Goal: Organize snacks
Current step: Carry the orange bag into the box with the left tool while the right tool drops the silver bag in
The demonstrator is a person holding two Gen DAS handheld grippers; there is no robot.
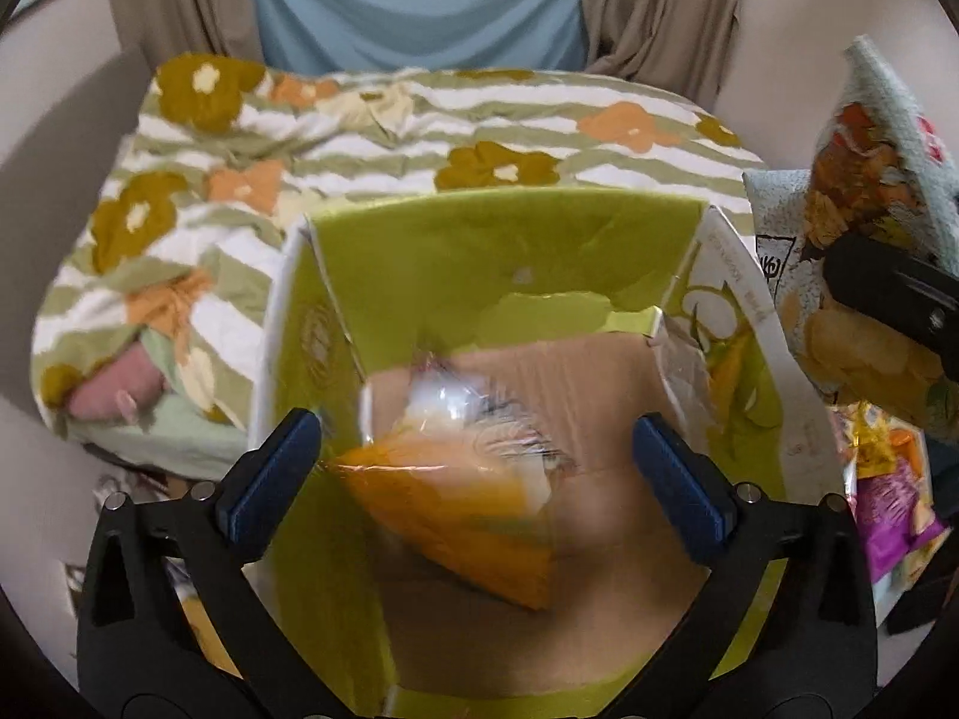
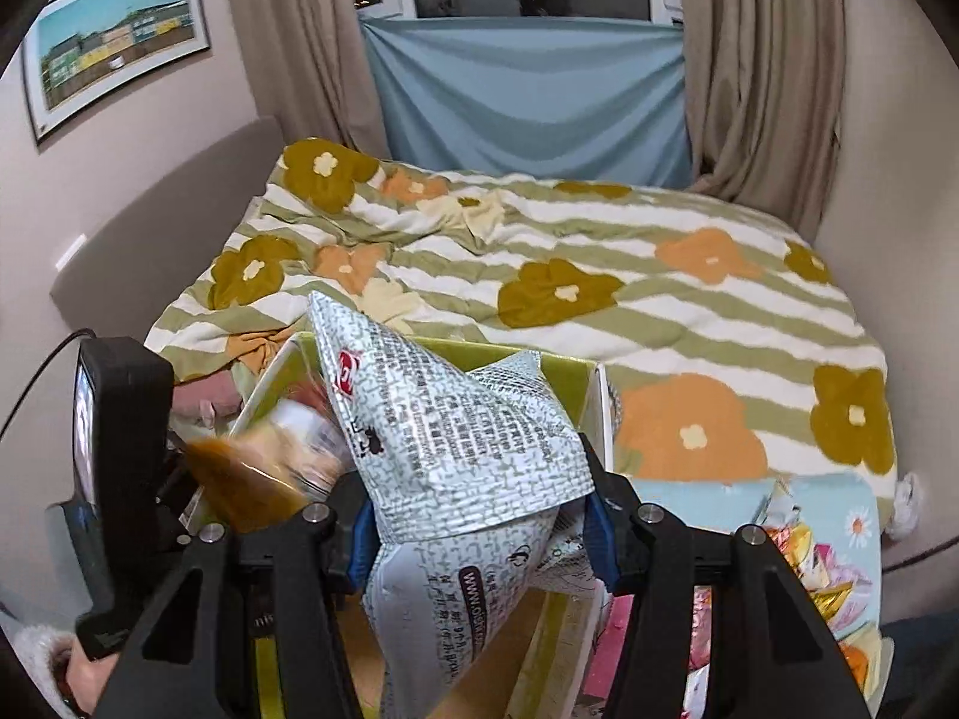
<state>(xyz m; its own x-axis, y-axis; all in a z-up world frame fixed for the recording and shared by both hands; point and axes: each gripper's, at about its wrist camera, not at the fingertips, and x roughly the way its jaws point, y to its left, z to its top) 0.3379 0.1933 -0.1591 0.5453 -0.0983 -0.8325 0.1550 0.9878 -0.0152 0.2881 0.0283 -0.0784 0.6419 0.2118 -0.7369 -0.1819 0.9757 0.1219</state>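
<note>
The left gripper (image 1: 476, 482) stands wide apart over the green box (image 1: 497, 239), which fills the middle of the left wrist view; its pads touch nothing. An orange packet (image 1: 455, 515) lies blurred between and below the fingers, over the brown cardboard floor of the box, apparently dropping or just landed; the blur leaves open which. The right gripper (image 2: 479, 530) is clamped on a grey-white chip bag (image 2: 455, 431), held at the bottom centre of the right wrist view, just over the box's right wall (image 2: 602, 419). In the left view that bag (image 1: 863, 192) rises at the right edge, beside the box. More snacks (image 2: 803, 563) lie at the lower right on the bed (image 2: 659, 299), outside the box. Judging from this, the packet may settle on its edge or across the middle and leave little room for the bigger bag. The chip bag is puffy and held by its body, so a squeeze could crush the chips or let it slip sideways. Both grippers crowd the same opening: the right one could knock the left, or catch the box's wall or an upright flap (image 1: 317, 299) and tip the light box on the soft, rumpled bedding. A bag let go over the wall might slide off onto the pile beside it.
</note>
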